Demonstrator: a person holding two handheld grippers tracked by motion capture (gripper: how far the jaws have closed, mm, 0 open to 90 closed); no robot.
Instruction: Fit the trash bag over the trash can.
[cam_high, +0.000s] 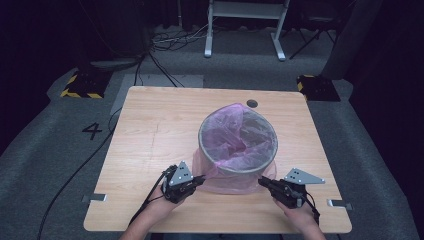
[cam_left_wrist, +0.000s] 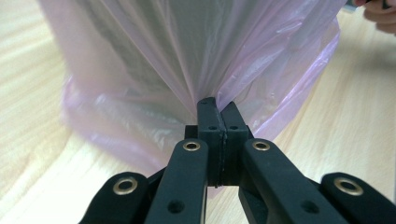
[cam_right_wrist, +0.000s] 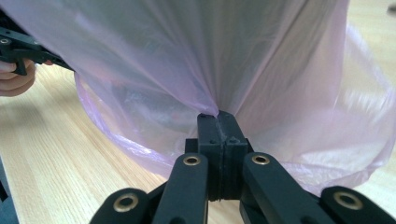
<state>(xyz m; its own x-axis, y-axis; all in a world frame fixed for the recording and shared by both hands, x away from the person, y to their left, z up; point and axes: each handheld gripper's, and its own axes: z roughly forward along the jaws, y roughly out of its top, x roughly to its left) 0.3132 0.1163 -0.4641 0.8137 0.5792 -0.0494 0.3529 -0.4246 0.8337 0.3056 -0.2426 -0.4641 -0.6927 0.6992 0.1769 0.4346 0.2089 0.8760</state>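
Centrally on a pale wood-grain table (cam_high: 150, 145): round grey mesh bin (cam_high: 238, 150), lined with a thin pink plastic bag (cam_high: 235, 137) draped down its outer wall. Left gripper (cam_high: 200, 178) and right gripper (cam_high: 262, 181), both clamped on the bag's loose skirt at the near side. Film probably light, soft, slippery, easily torn; best pinched at gathered folds near the hem.

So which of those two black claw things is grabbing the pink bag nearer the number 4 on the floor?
The left gripper, at the left of the high view. It is shut on the pink bag on the bin's left side; the right gripper pinches the bag's other side.
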